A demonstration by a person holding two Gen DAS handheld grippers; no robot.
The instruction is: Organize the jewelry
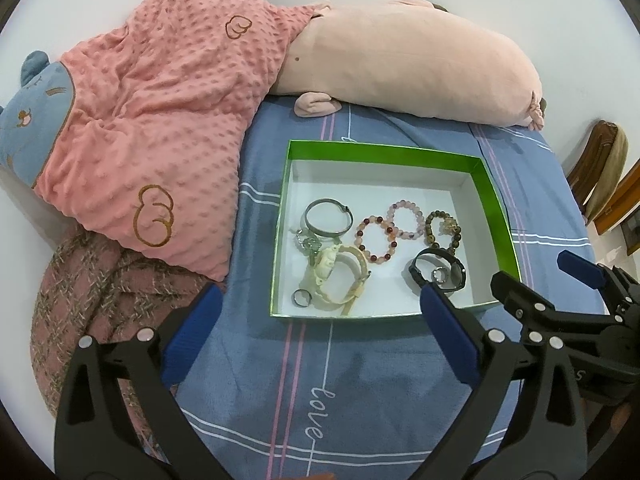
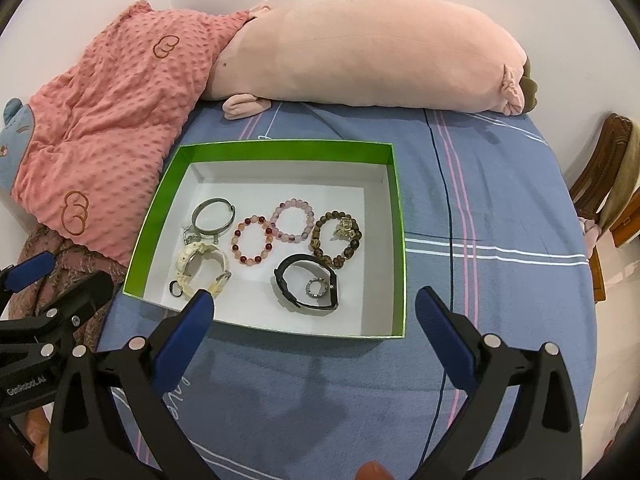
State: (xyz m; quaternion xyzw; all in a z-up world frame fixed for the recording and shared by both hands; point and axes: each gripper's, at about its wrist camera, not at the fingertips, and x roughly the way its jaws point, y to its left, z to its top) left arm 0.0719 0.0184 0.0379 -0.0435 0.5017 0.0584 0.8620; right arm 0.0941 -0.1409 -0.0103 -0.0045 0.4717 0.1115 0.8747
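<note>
Center frame on the bed, green box (image 2: pixel 400 240) holds all jewelry; left tongs (image 1: pixel 316 312) and right tongs (image 2: pixel 312 316) both wide open, empty, just below its near edge, equally near.

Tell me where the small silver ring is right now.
The silver ring lies inside the loop of the black band, at the near right of the green box, just below the brown bead bracelet in the right wrist view.
</note>
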